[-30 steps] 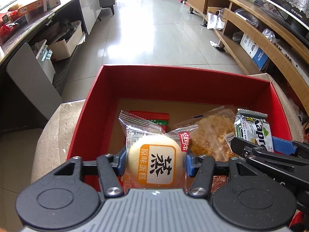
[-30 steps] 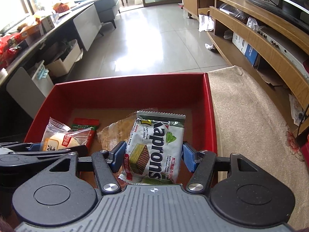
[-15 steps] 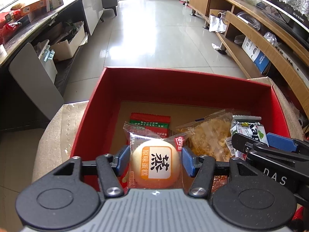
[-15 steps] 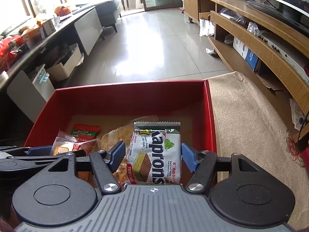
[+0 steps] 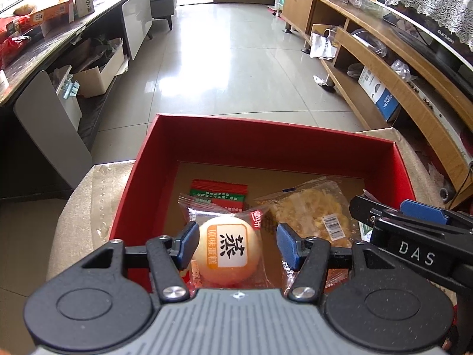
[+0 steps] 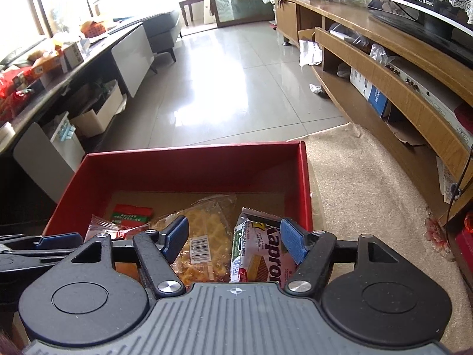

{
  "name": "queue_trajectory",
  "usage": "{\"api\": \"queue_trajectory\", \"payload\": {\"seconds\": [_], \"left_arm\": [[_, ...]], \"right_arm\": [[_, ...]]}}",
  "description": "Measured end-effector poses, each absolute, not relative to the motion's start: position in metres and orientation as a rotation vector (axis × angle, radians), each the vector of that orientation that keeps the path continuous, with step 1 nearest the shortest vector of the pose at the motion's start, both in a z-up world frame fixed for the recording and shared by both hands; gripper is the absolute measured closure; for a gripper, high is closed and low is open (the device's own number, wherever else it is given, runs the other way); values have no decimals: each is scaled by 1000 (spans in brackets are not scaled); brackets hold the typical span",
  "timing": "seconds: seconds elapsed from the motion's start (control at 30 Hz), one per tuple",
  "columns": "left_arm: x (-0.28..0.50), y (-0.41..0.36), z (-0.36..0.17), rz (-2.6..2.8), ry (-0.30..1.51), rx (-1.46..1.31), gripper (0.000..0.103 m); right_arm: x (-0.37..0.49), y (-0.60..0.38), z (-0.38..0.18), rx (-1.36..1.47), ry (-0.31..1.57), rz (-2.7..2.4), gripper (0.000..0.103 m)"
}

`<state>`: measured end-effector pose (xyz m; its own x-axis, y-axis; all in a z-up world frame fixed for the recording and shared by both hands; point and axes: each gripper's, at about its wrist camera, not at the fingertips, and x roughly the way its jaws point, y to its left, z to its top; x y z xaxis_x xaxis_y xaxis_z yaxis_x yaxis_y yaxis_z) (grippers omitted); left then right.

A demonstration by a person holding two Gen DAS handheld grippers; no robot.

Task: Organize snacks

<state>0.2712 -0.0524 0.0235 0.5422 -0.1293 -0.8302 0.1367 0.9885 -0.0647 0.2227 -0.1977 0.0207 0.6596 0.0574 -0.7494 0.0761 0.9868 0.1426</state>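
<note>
My left gripper (image 5: 235, 244) hangs just over the near end of the red box (image 5: 266, 130), its blue pads spread wide with the round cake packet (image 5: 229, 251) lying between them, clear of the right pad and at most grazing the left one. So I judge the cake is set down in the box, at 12 o'clock from my left fingers and right under them. My right gripper (image 6: 233, 241) is likewise spread; the Kaprons wafer packet (image 6: 260, 251) lies toward its right pad, at about 1 o'clock, long axis running away from me toward the far wall. At 11 o'clock from my right fingers sits the clear bag of yellow crisps (image 6: 204, 236), and farther left the small red-and-green sachet (image 6: 130, 213). Both snacks seem delivered, so the coming move is a straight retreat toward 6 o'clock, each hand backing off along its own packet.
</note>
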Motion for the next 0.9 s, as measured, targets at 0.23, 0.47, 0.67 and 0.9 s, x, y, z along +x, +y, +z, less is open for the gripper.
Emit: {"api": "queue_trajectory", "payload": {"seconds": [0.23, 0.47, 0.67, 0.9], "left_arm": [[262, -52, 29, -180, 988, -11, 50], [241, -52, 35, -217, 988, -21, 50], [218, -49, 35, -238, 999, -31, 50], [193, -48, 33, -276, 1021, -56, 49]], "right_arm": [[215, -197, 31, 152, 843, -21, 28], [199, -194, 42, 139, 836, -24, 27], [182, -194, 48, 107, 842, -32, 26], [162, -206, 46, 132, 865, -56, 26]]}}
